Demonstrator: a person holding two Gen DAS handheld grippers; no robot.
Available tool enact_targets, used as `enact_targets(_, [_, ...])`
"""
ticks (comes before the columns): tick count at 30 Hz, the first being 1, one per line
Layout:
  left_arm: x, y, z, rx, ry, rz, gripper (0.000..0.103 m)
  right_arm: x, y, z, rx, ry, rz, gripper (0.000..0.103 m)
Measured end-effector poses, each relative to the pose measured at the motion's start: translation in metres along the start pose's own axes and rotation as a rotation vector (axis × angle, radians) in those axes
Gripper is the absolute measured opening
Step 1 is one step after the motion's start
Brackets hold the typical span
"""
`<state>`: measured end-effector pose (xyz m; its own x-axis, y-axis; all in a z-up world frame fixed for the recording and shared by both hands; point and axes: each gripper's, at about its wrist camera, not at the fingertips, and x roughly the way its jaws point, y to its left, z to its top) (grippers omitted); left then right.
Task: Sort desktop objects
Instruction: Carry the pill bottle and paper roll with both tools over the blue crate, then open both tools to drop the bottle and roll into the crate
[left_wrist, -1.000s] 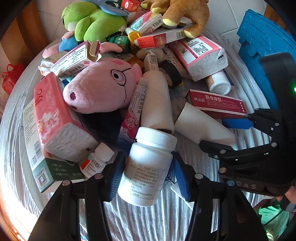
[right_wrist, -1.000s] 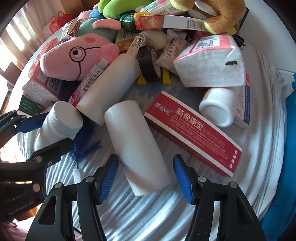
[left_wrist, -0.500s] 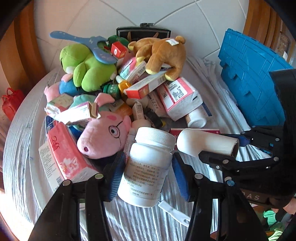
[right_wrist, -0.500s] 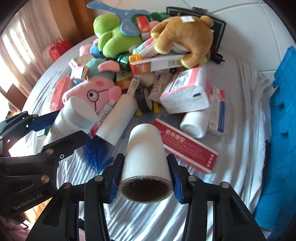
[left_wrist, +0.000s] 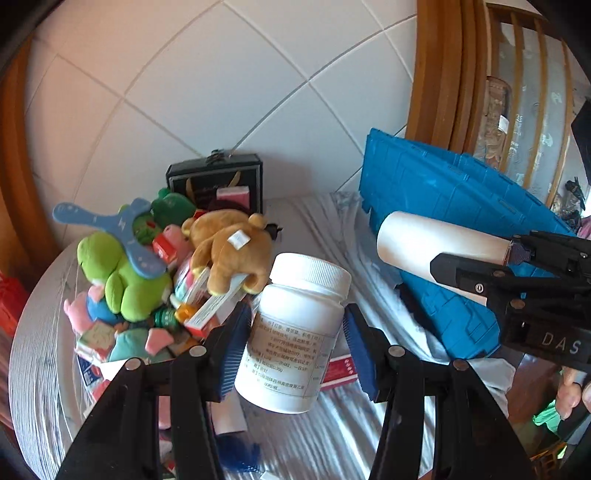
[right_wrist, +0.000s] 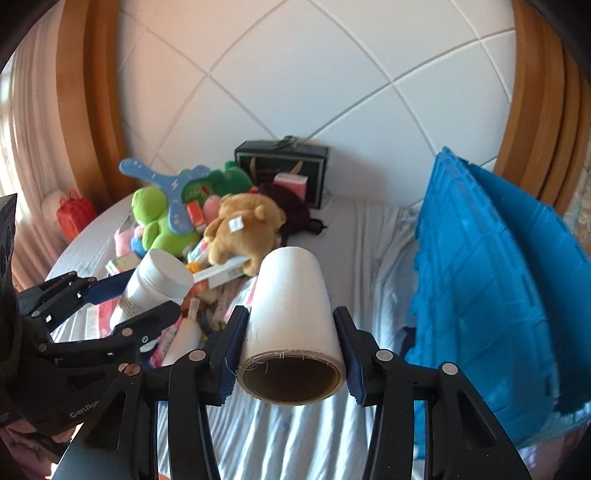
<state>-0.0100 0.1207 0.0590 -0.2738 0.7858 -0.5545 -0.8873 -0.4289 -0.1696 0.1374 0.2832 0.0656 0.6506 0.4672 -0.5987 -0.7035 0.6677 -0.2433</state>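
Your left tongs clamp a white pill bottle by its body, cap up, lifted clear of the striped sheet. Your right tongs pinch a white paper roll across its width, open core facing you. Both hang above the toy pile, likely bound for the blue crate on the right.

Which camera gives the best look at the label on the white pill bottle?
The left wrist view: the white pill bottle faces the camera there, its printed label visible between the left tongs. The right wrist view shows it side-on at the left, mostly its cap, label barely visible.
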Motion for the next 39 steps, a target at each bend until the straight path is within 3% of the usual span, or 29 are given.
enact_targets(6, [-0.007, -0.070, 0.062, 0.049, -0.082, -0.073, 0.051, -0.052, -0.074, 0.032, 0.024, -0.118, -0.095, 0.046])
enact_targets(11, [0.007, -0.143, 0.127, 0.044, -0.082, -0.181, 0.051, -0.089, -0.167, 0.053, 0.047, -0.144, -0.182, 0.046])
enact_targets(16, [0.041, -0.233, 0.185, 0.070, -0.058, -0.249, 0.051, -0.095, -0.279, 0.070, 0.086, -0.071, -0.281, 0.046])
enact_targets(20, [0.101, -0.301, 0.217, 0.078, 0.070, -0.260, 0.051, -0.065, -0.359, 0.076, 0.106, 0.042, -0.347, 0.046])
enact_targets(26, [0.217, -0.372, 0.208, 0.162, 0.351, -0.154, 0.051, 0.007, -0.440, 0.048, 0.167, 0.264, -0.302, 0.046])
enact_targets(29, [0.266, -0.380, 0.185, 0.181, 0.477, -0.073, 0.051, 0.054, -0.456, 0.024, 0.194, 0.399, -0.245, 0.046])
enact_targets(32, [0.295, -0.373, 0.159, 0.192, 0.571, -0.039, 0.051, 0.088, -0.465, -0.001, 0.238, 0.499, -0.192, 0.046])
enact_targets(36, [0.301, -0.369, 0.151, 0.184, 0.603, -0.021, 0.051, 0.101, -0.487, -0.014, 0.368, 0.531, -0.110, 0.046])
enact_targets(39, [0.296, -0.365, 0.150, 0.172, 0.590, -0.017, 0.061, 0.092, -0.493, -0.014, 0.342, 0.497, -0.168, 0.046])
